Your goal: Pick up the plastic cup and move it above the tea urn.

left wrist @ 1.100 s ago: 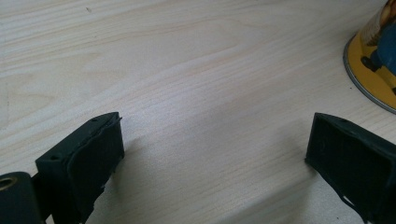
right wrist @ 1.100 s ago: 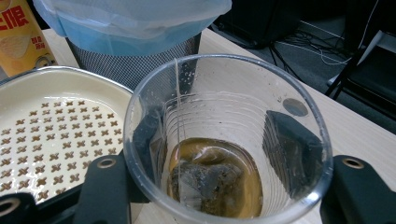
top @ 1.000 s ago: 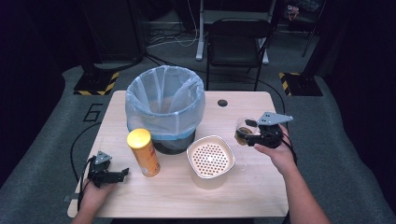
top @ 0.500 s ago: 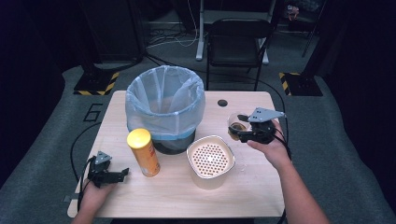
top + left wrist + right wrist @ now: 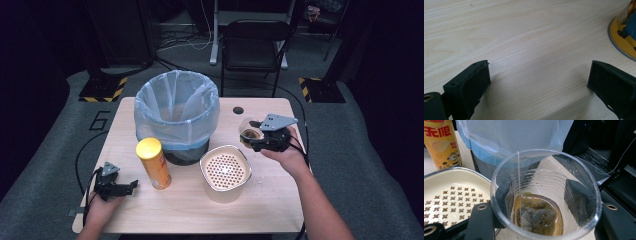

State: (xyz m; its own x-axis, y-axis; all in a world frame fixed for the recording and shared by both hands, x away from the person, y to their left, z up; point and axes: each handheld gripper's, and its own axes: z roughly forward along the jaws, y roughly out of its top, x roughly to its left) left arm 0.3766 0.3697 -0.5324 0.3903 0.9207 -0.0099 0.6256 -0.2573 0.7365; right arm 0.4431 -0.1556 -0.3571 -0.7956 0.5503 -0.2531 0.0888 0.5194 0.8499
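From the high view we see a wooden table (image 5: pixel 150 220) with a lined bin (image 5: pixel 177 114) at its middle, which serves as our landmark. Right of the bin, our right gripper (image 5: pixel 261 142) holds a clear cup (image 5: pixel 249 133) raised off the table, close to the bin's right side. Just in front of the bin, to the right, sits a cream strainer (image 5: pixel 225 172). In front of the bin to the left stands a yellow can (image 5: pixel 154 163), upright. Well left of the bin, near the table's front corner, our left gripper (image 5: pixel 131 186) rests low over the wood, pointing towards the can.

In the left gripper view, the jaws stand wide apart with bare table between them; the can's base (image 5: pixel 624 37) is at the upper right, beyond the jaws.

In the right gripper view, the jaws clasp the cup (image 5: pixel 544 195) from both sides. It holds a little amber liquid and a tea bag (image 5: pixel 536 217), whose string runs up over the rim. The bin's liner (image 5: pixel 511 137) hangs right behind the cup, the strainer (image 5: pixel 451 195) lies left of it, and the can (image 5: pixel 441 142) stands beyond that.
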